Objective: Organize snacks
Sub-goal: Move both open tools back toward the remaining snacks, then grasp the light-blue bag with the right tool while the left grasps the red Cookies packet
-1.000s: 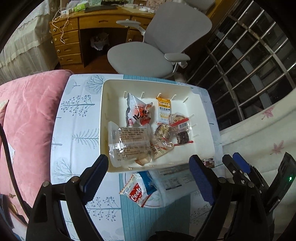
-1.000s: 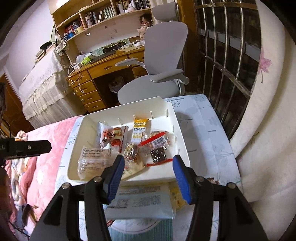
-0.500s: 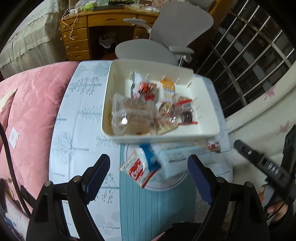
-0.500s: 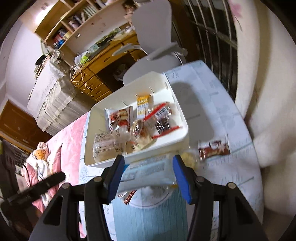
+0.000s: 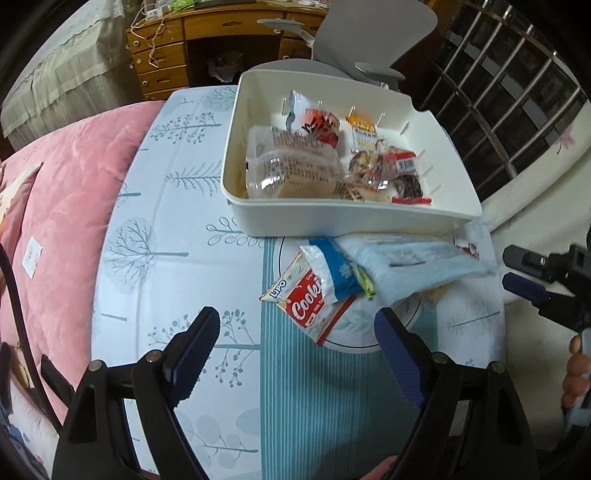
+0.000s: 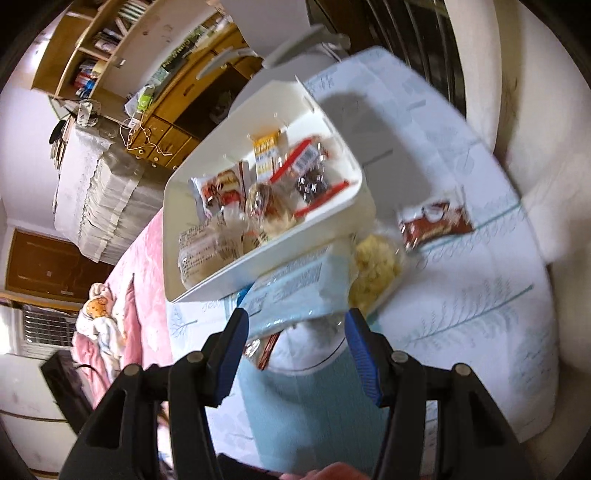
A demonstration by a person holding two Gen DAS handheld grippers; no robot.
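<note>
A white bin (image 5: 343,216) (image 6: 258,254) holds several snack packets, among them a clear bread pack (image 5: 291,170) and a yellow oat bar (image 5: 364,129). In front of it on the table lie a red Lipo cookie pack (image 5: 310,306), a blue-white packet (image 5: 332,273), a pale blue pack (image 5: 413,262) (image 6: 291,295), a yellow snack (image 6: 373,273) and a red-brown bar (image 6: 436,221). My left gripper (image 5: 295,354) is open and empty, just short of the cookie pack. My right gripper (image 6: 295,354) is open and empty near the pale blue pack; it also shows in the left wrist view (image 5: 535,280).
The table has a tree-print cloth (image 5: 166,240) with a teal striped runner (image 5: 295,406). A pink quilt (image 5: 55,221) lies to the left. A grey office chair (image 5: 369,33) and wooden desk (image 5: 177,55) stand beyond the bin. Window bars (image 5: 498,92) are on the right.
Both grippers have drawn back from the bin toward the near table edge and stayed open. The right gripper has tilted and swung right, bringing the red-brown bar into view.
</note>
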